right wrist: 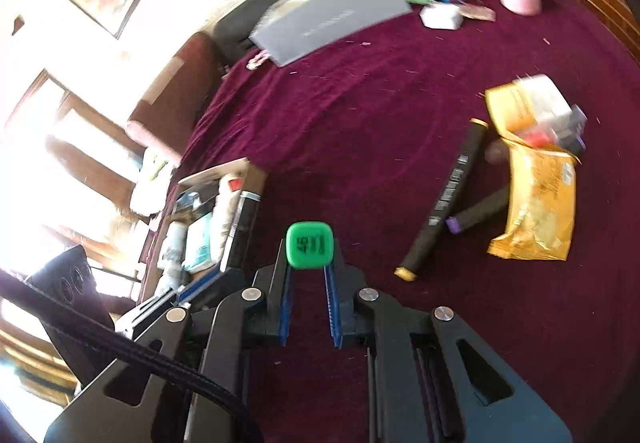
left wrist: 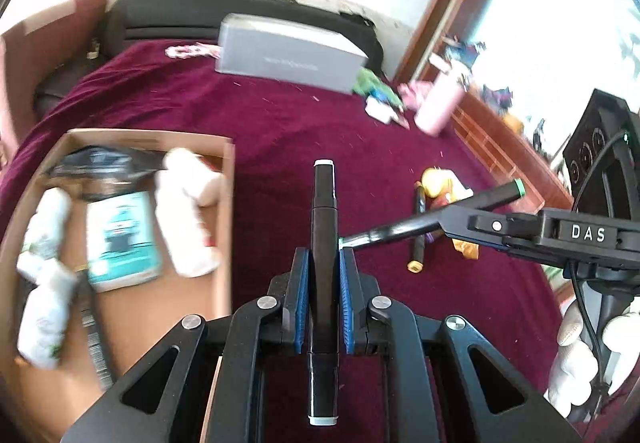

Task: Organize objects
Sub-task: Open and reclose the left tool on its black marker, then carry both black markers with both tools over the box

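Two grippers are observed above a maroon cloth [left wrist: 280,115]. The left gripper [left wrist: 323,263] is seen at lower centre of the left wrist view, its blue pads clamped on a white-capped black marker [left wrist: 323,211] that runs lengthwise between the fingers, one cap projecting ahead, the other behind. The right gripper [right wrist: 308,271], at lower centre of the right wrist view, is closed on a green-capped marker [right wrist: 308,245], whose square cap end faces the camera; in the left wrist view the same marker is seen crossing from the right edge, held clear of the cloth.

A cardboard box [left wrist: 229,203] is recorded at left of the left wrist view, holding white bottles [left wrist: 188,211] and a teal-labelled container [left wrist: 120,239], blurred. Two further markers, a yellow-capped marker [right wrist: 444,199] and a purple-capped marker [right wrist: 476,215], are noted lying on the cloth at right of the right wrist view, beside a yellow packet [right wrist: 536,199]; the purple-capped one is partly tucked beneath the packet. A grey box [left wrist: 288,55] and a pink bottle [left wrist: 438,103] are noted in the upper part of the left wrist view.
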`<state>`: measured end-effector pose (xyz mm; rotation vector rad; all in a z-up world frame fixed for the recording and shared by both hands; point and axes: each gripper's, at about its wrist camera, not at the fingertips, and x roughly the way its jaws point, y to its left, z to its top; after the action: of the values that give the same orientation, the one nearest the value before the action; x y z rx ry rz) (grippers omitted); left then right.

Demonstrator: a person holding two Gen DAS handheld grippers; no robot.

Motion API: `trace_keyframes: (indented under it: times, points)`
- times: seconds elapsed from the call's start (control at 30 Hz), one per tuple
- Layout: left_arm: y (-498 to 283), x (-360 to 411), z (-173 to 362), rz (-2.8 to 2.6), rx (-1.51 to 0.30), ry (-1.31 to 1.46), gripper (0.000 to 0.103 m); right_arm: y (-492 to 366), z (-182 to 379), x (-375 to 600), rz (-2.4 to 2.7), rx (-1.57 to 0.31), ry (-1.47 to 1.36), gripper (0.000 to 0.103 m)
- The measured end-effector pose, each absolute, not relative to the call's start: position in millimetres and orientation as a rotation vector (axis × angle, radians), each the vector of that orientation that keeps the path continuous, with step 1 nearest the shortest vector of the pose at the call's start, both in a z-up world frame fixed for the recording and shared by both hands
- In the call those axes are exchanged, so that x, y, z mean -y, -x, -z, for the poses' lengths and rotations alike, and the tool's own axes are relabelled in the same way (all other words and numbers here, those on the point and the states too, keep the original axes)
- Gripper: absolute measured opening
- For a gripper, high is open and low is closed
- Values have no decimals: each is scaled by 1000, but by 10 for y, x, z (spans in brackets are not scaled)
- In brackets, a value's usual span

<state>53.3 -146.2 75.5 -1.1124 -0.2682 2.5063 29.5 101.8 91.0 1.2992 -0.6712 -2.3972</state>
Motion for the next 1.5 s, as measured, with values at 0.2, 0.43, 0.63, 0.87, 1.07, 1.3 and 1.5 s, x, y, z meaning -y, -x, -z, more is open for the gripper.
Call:
trace_keyframes:
  times: [0.2,0.43,0.63,0.87,1.07,1.3,1.5]
  points:
    - [-721,2168,-757,-2619,368,1103,11,-339,-1085,-492,2336,521,-1274,13]
    - [-892,2713,-581,-2709,415,1140,11,-406,-1085,210,2186,352,-1299,13]
    - [-998,2935,-503,-2718,458,1151,11,-480,-1009,640,2058,259,-1349,13]
    - [-944,2961,-352,-2688,436,1237,11,-353,-775,928,1952,183,-1484,13]
    - [-901,2971,-240,-2676,429,1273,12,-12,-657,1001,2003,219,-1518,15]
    - [-861,2917,-185,-2661,407,1277,13,191,-399,1154,2025,184,-1599,13]
    - [-809,2985,-116,-2660,458,1295,17,169,-323,1210,2034,150,-1602,14]
